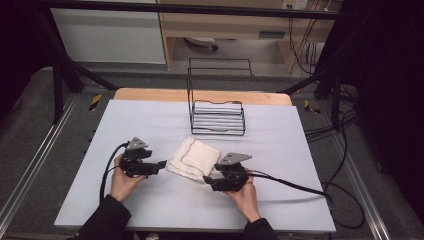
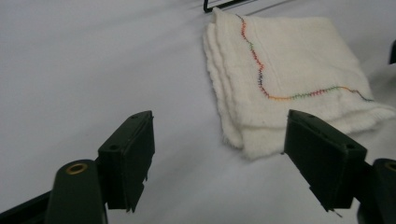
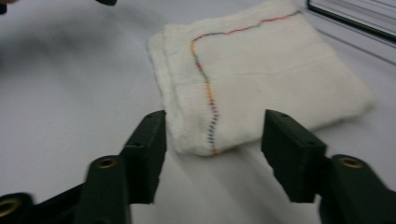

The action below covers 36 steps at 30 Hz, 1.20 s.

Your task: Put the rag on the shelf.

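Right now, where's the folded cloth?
High view: the folded cloth lies mid-table between the left gripper and right gripper, in front of the wire rack.

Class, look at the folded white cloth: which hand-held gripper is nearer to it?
Right. The right hand-held gripper sits at the folded white cloth's near corner, jaws open; the left hand-held gripper is just off its left edge.

White table (image 1: 150,125) bears folded cloth (image 1: 194,159), wire rack (image 1: 218,120).
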Motion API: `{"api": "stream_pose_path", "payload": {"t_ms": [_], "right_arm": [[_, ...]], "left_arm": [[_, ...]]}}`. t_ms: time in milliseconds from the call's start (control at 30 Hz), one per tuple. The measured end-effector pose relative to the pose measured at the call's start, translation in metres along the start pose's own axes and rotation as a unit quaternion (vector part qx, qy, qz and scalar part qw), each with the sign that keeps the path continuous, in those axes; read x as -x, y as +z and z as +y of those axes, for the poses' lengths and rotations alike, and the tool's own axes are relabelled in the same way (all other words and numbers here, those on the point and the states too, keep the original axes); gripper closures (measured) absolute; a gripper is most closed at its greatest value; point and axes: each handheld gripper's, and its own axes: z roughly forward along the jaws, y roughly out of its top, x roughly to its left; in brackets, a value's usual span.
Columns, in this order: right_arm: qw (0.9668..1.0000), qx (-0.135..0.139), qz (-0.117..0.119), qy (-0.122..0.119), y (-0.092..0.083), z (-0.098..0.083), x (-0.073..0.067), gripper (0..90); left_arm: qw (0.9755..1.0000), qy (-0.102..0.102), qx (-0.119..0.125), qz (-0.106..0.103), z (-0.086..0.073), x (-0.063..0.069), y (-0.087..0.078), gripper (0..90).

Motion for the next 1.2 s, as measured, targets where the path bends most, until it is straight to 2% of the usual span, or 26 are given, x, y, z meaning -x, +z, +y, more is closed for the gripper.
{"api": "stream_pose_path", "payload": {"t_ms": [33,67,167,300,333,367,400,433,467,600,667,767,867,933,1033,1100,1133,1167,1200], "right_arm": [[1.0000,0.000,0.000,0.000,0.000,0.000,0.000,31.2],[0.9999,0.001,-0.014,0.010,-0.010,-0.004,0.007,25.9],[0.9996,0.007,-0.020,0.018,-0.019,-0.008,0.013,23.2],[0.9991,0.015,-0.031,0.026,-0.032,-0.013,0.019,17.9],[0.9990,0.013,-0.035,0.027,-0.036,-0.015,0.020,15.7],[0.9990,0.013,-0.035,0.027,-0.036,-0.015,0.020,15.7],[0.9989,0.010,-0.037,0.027,-0.038,-0.018,0.020,15.0],[0.9989,0.010,-0.037,0.027,-0.038,-0.018,0.020,15.0],[0.9988,0.008,-0.039,0.028,-0.038,-0.019,0.020,14.1],[0.9987,0.004,-0.039,0.032,-0.035,-0.020,0.019,11.4],[0.9985,0.002,-0.040,0.037,-0.035,-0.020,0.019,10.8],[0.9983,0.004,-0.037,0.045,-0.032,-0.020,0.018,9.6],[0.9980,0.007,-0.032,0.053,-0.031,-0.020,0.017,9.8],[0.9976,0.008,-0.025,0.063,-0.030,-0.020,0.016,11.3],[0.9954,0.015,-0.010,0.094,-0.023,-0.020,0.014,19.3],[0.9946,0.014,-0.008,0.103,-0.020,-0.019,0.013,21.7],[0.9949,0.009,-0.013,0.099,-0.017,-0.018,0.011,23.3],[0.9961,-0.001,-0.025,0.085,-0.009,-0.013,0.004,26.7],[0.9961,-0.001,-0.025,0.085,-0.009,-0.013,0.004,26.7]], "left_arm": [[1.0000,-0.003,-0.006,0.000,0.002,0.001,0.007,27.2],[0.9999,-0.008,-0.014,-0.003,0.004,0.001,0.013,31.3],[0.9994,-0.018,-0.028,-0.010,0.007,0.004,0.031,34.7],[0.9985,-0.024,-0.047,-0.014,0.009,0.009,0.043,41.7],[0.9984,-0.023,-0.049,-0.015,0.009,0.010,0.044,45.7],[0.9984,-0.024,-0.049,-0.016,0.009,0.011,0.045,45.7],[0.9982,-0.025,-0.050,-0.022,0.009,0.011,0.044,53.2],[0.9980,-0.025,-0.052,-0.027,0.009,0.011,0.044,53.2],[0.9978,-0.027,-0.051,-0.033,0.008,0.012,0.044,57.9],[0.9973,-0.033,-0.058,-0.030,0.007,0.016,0.044,67.0],[0.9967,-0.036,-0.063,-0.036,0.007,0.016,0.044,69.4],[0.9962,-0.040,-0.068,-0.036,0.008,0.019,0.042,80.2],[0.9967,-0.034,-0.068,-0.028,0.008,0.022,0.040,81.5],[0.9968,-0.038,-0.065,-0.026,0.006,0.023,0.039,82.1],[0.9968,-0.041,-0.062,-0.029,0.003,0.024,0.036,82.4],[0.9972,-0.037,-0.059,-0.027,0.003,0.025,0.035,82.4],[0.9973,-0.035,-0.059,-0.026,0.002,0.025,0.035,82.4],[0.9973,-0.035,-0.059,-0.025,0.002,0.025,0.036,82.3],[0.9976,-0.034,-0.056,-0.023,0.002,0.026,0.036,82.3]]}}
